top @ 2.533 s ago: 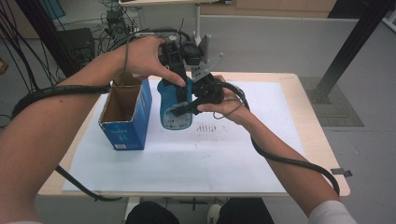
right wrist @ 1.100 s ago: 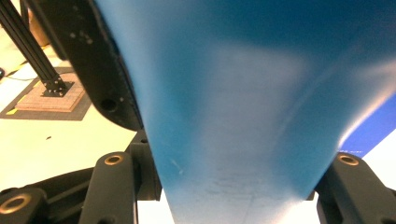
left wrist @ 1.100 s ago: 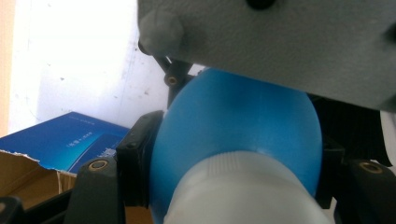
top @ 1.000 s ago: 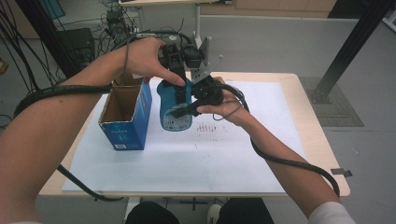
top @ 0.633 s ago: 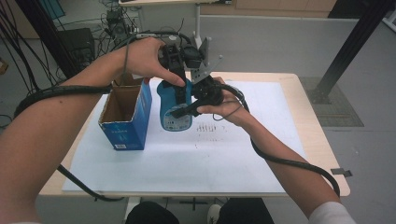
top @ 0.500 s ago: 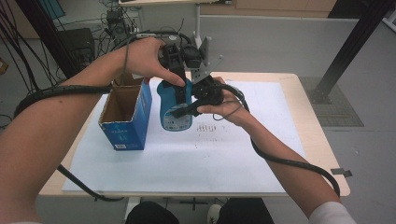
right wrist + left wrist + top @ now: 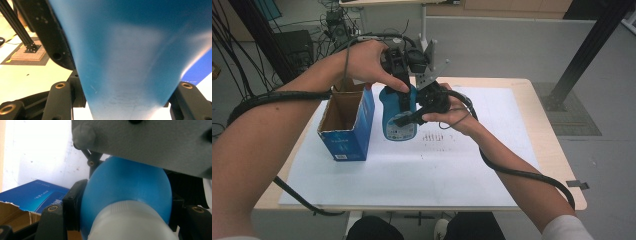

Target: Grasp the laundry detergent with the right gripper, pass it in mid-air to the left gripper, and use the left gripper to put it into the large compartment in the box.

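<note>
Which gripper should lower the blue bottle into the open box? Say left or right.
Left, probably. The left gripper clamps the blue bottle near its top from above and sits nearer the open box; the right gripper grips its body from the far side.

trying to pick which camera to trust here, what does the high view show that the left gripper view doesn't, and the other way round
High view alone: the whole white-covered table, both forearms, the right gripper clamped on the blue bottle's body, and the open blue box standing upright left of the bottle, apart from it.

Left gripper view alone: the bottle's white cap close up, and the torn cardboard edge of the box.

Both: the left gripper shut on the bottle's top from above, with the box beside it.
</note>
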